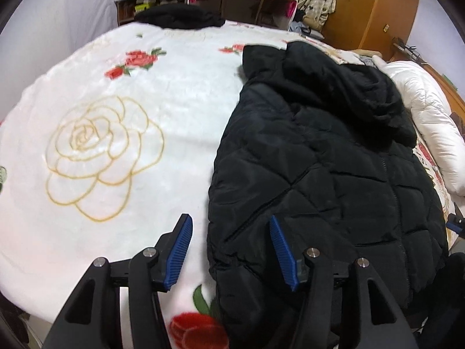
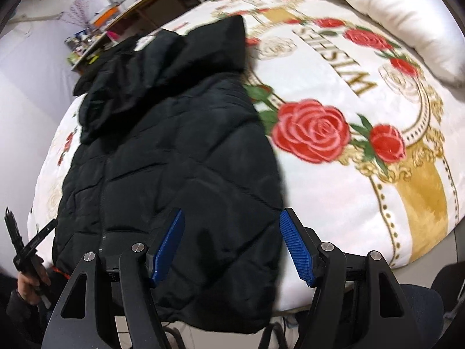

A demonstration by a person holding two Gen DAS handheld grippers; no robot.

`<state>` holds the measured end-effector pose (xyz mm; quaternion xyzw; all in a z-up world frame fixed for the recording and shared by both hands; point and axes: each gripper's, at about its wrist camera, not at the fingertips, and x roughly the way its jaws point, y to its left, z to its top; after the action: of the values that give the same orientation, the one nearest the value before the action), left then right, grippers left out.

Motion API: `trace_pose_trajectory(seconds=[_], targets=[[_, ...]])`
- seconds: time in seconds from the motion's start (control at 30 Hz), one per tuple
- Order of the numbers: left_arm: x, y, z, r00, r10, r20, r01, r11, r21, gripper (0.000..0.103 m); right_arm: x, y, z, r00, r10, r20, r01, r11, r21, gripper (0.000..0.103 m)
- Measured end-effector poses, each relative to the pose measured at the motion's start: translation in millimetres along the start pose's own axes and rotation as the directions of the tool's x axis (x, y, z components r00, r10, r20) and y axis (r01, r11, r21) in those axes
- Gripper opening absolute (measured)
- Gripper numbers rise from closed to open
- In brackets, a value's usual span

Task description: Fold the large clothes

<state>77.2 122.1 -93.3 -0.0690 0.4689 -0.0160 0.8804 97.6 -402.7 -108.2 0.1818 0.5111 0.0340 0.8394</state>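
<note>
A black quilted hooded jacket [image 1: 319, 174] lies flat on a white rose-patterned blanket [image 1: 130, 116], hood toward the far side, hem at the near bed edge. My left gripper [image 1: 231, 250] hangs open above the jacket's lower left edge, one blue pad over the blanket and the other over the jacket, nothing pressed between them. In the right wrist view the jacket [image 2: 174, 160] fills the middle. My right gripper [image 2: 232, 247] stands open above the jacket's lower right edge, which lies between the blue pads without being gripped.
A rolled white duvet [image 2: 392, 14] lies along the far right of the bed. Another dark garment [image 1: 177, 16] sits at the bed's far edge before wooden shelves [image 1: 241, 3]. A hand holding the other gripper [image 2: 26, 250] shows at lower left.
</note>
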Motion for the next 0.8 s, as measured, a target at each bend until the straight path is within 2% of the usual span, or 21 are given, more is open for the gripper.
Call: trace_pose_trajectory(seconds=[0.17,0.3,0.4,0.63,0.77,0.8], targets=[[14.0,3.1,-1.8,1.0,0.004,-0.019,-0.004,1.0,-0.026,0.064,14.9,-14.4,-4.2,0.998,-0.005,-0.064,0.008,0.999,0.052,0.068],[15.7,10.0,-5.9,1.0,-0.006,-0.021,0.005,0.998,-0.061,0.067,25.8,-15.9,-7.3,0.993,0.043,-0.11,-0.034,0.996,0.08,0.069],[15.5,13.2,-11.8,0.999,-0.031,-0.033,0.028,0.996,-0.088,0.067,32.6,-13.6,-12.6,0.987,0.077,-0.14,-0.064,0.994,0.091,0.073],[18.8,2.9,-25.9,0.989,-0.111,-0.1,0.101,0.99,-0.099,0.067,35.4,-5.8,-23.9,0.97,0.133,-0.201,-0.11,0.986,0.121,0.074],[21.2,-6.5,-28.5,0.988,-0.087,-0.126,0.08,0.995,-0.065,0.066,38.0,-8.6,-26.2,0.961,0.152,-0.231,-0.119,0.981,0.152,0.074],[20.7,-7.1,-28.4,0.988,-0.089,-0.128,0.081,0.995,-0.066,0.06,37.8,-9.0,-25.5,0.96,0.154,-0.236,-0.119,0.981,0.155,0.07]])
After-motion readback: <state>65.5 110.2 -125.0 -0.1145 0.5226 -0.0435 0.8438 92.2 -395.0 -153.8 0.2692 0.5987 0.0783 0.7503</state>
